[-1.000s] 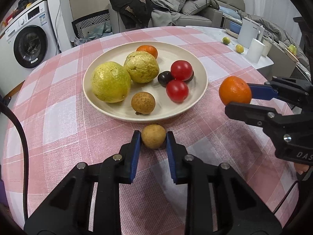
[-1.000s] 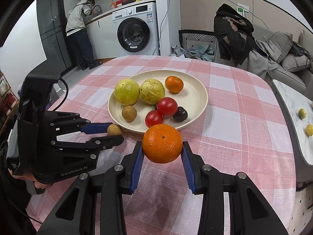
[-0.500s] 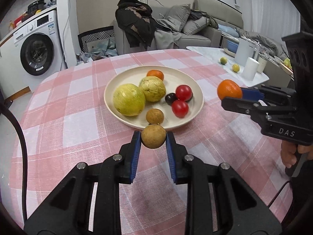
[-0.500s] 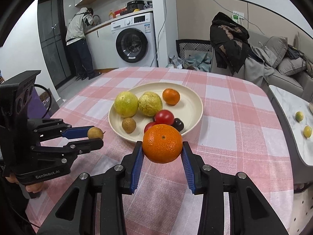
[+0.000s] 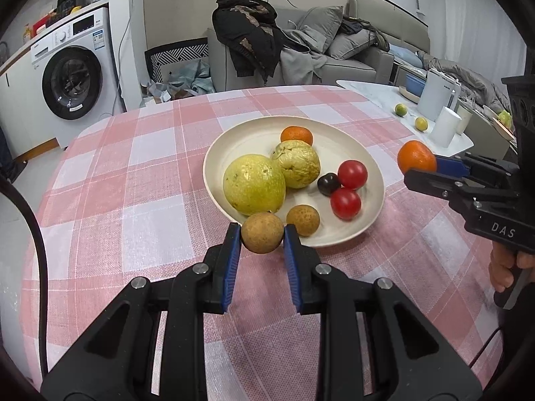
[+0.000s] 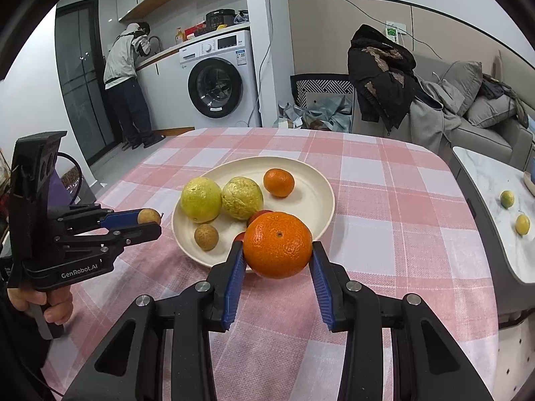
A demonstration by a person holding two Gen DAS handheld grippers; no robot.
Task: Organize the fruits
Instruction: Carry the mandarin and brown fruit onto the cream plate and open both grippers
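My left gripper [image 5: 262, 238] is shut on a small brown longan [image 5: 262, 236], held above the cloth just short of the near rim of the cream plate [image 5: 234, 137]. The plate holds two yellow-green guavas [image 5: 254, 183], a second longan [image 5: 302, 220], two red tomatoes [image 5: 346, 203], a dark plum [image 5: 327, 183] and a small orange [image 5: 296, 134]. My right gripper [image 6: 277, 250] is shut on a mandarin [image 6: 277, 249], raised at the plate's [image 6: 311, 197] near right side; in the left wrist view that mandarin [image 5: 416, 157] hangs right of the plate.
A pink checked cloth [image 5: 133, 180] covers the round table. A low white side table [image 6: 495, 180] with two limes [image 6: 507, 198] stands to the right. A washing machine [image 6: 217, 83], a jacket-draped sofa [image 6: 384, 77] and a person at a counter [image 6: 125, 77] lie beyond.
My left gripper lifted the longan off the cloth and drew back upward, so the plate looks smaller and farther. The right gripper with the mandarin barely moved.
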